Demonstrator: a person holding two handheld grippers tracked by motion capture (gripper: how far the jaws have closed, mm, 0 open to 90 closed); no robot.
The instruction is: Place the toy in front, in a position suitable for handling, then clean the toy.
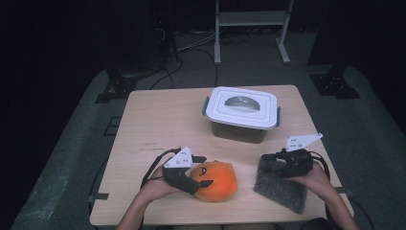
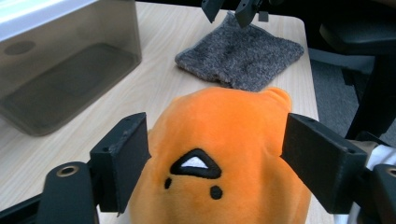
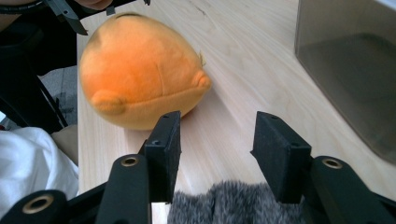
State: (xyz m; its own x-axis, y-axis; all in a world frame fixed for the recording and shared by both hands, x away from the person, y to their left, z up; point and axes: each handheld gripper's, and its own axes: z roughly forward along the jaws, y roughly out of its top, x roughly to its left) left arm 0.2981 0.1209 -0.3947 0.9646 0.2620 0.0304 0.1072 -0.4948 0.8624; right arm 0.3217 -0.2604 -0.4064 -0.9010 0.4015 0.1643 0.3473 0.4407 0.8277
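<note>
An orange plush toy [image 1: 221, 182] with a small black face lies at the table's front middle. My left gripper [image 1: 205, 171] is open wide, one jaw on each side of the plush [image 2: 224, 121], and both pads are close against its flanks. A grey fuzzy cloth [image 1: 282, 190] lies flat at the front right. My right gripper [image 1: 266, 163] hovers over the cloth's left edge, open, with nothing between its jaws. In the right gripper view the cloth [image 3: 233, 207] sits just under the jaws and the plush [image 3: 140, 70] lies ahead.
A translucent box [image 1: 242, 112] with a white lid and grey handle stands at the back middle of the wooden table [image 1: 158, 120]. Dark floor, cables and a metal stand lie beyond the far edge.
</note>
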